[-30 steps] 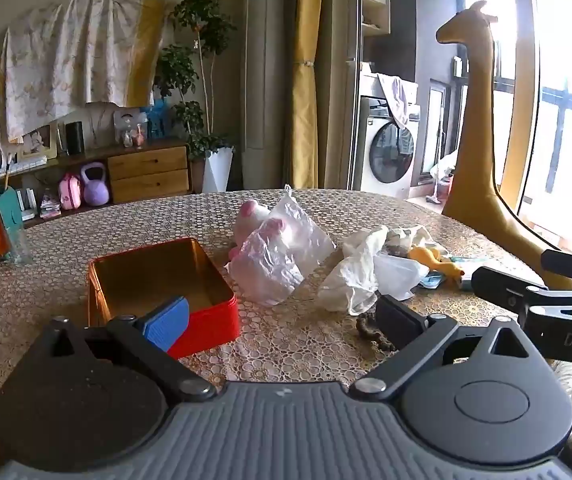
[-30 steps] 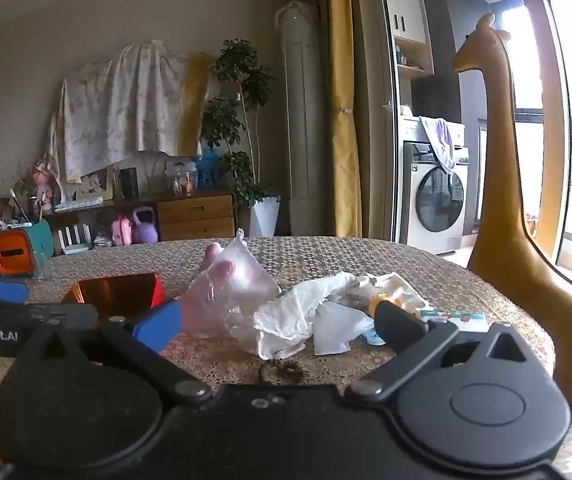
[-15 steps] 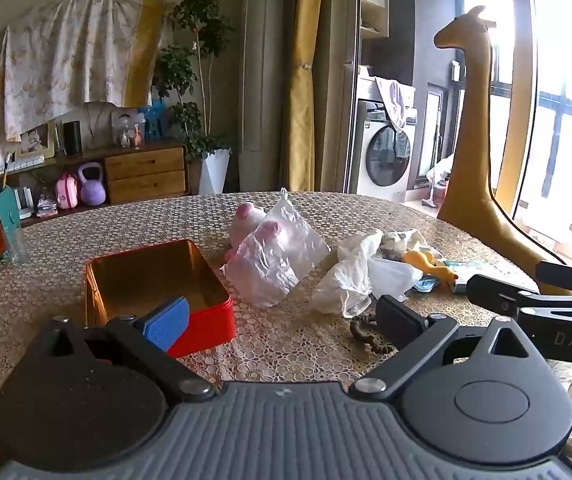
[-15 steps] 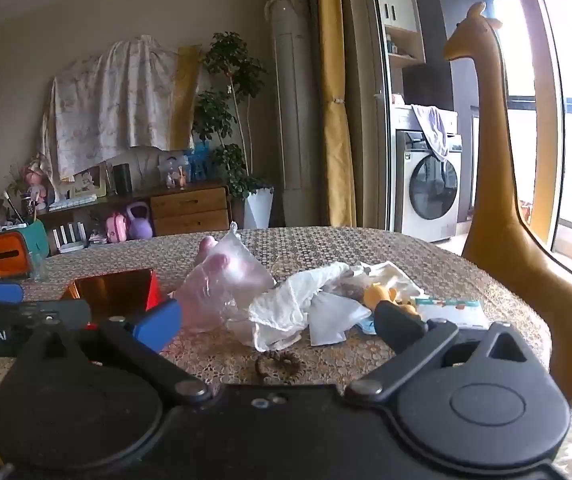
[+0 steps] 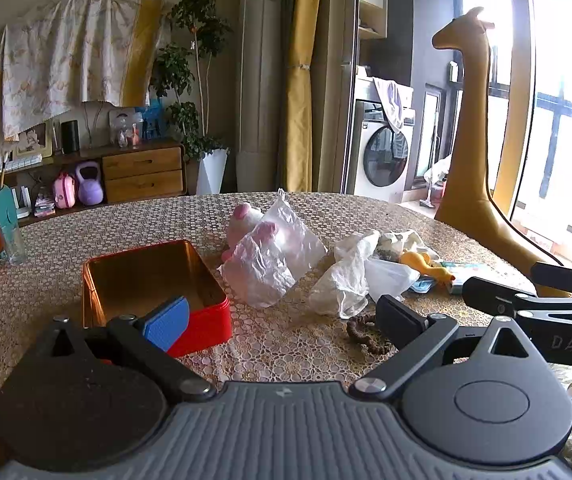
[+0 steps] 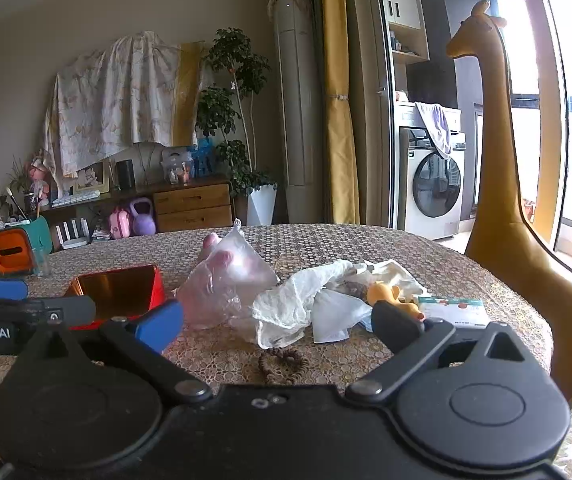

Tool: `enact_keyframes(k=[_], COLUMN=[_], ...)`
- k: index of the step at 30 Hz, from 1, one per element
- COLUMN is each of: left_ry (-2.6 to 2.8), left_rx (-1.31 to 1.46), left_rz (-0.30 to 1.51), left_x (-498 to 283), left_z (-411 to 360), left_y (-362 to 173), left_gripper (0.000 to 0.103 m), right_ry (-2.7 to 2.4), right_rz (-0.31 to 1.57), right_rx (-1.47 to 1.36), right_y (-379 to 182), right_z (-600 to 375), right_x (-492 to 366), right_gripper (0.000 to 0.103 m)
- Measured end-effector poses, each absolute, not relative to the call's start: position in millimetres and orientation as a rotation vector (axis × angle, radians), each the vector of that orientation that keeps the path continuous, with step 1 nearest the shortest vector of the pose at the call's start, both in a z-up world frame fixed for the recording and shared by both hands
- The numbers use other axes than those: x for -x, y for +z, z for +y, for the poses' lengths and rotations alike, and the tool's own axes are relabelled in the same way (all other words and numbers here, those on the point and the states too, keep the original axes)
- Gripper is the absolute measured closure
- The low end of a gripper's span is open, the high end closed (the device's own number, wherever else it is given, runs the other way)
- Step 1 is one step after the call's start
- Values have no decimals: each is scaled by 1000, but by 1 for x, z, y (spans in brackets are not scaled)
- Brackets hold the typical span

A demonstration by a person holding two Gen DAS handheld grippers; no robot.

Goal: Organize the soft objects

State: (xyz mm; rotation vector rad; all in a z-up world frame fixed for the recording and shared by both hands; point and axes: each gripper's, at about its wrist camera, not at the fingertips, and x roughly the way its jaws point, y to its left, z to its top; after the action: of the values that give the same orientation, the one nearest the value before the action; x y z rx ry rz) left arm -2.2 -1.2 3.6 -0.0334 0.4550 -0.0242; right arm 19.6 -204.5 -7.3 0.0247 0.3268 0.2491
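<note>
The worktop (image 5: 66, 240), round-edged and covered with a lace-patterned cloth, has bare cloth along its far rim and on its left side. Beyond its right edge stands a tall giraffe figure (image 5: 473, 128). A red tin box (image 5: 202, 326), open at the top and showing nothing inside, sits left of centre, with a bare strip of cloth between it and the clear plastic bag (image 5: 270, 256) just to its right, which wraps a pink plush toy (image 5: 242, 216). Right of that bag, touching or nearly so, lies a crumpled white bag (image 5: 345, 280) against a pile holding a small yellow toy (image 5: 421, 260). A brown bead bracelet (image 6: 282, 364) lies on bare cloth nearest the near edge. The left tongs (image 5: 282, 320) are spread wide, holding nothing, above the near edge between box and bracelet. The right tongs (image 6: 278, 324) are also spread wide and hold nothing, just behind the bracelet.
</note>
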Motion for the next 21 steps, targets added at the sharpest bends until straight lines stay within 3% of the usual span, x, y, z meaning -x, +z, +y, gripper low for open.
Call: enact_keyframes(k=[21], left_ry=[-26], left_rx=[36], left_rz=[453], left_x=[1], left_z=[-3], left_y=[2], left_gripper=[2], right_ry=[259], right_rz=[322], right_rx=[-17], right_y=[-8], right_z=[-203], right_x=[-19], right_gripper=[5])
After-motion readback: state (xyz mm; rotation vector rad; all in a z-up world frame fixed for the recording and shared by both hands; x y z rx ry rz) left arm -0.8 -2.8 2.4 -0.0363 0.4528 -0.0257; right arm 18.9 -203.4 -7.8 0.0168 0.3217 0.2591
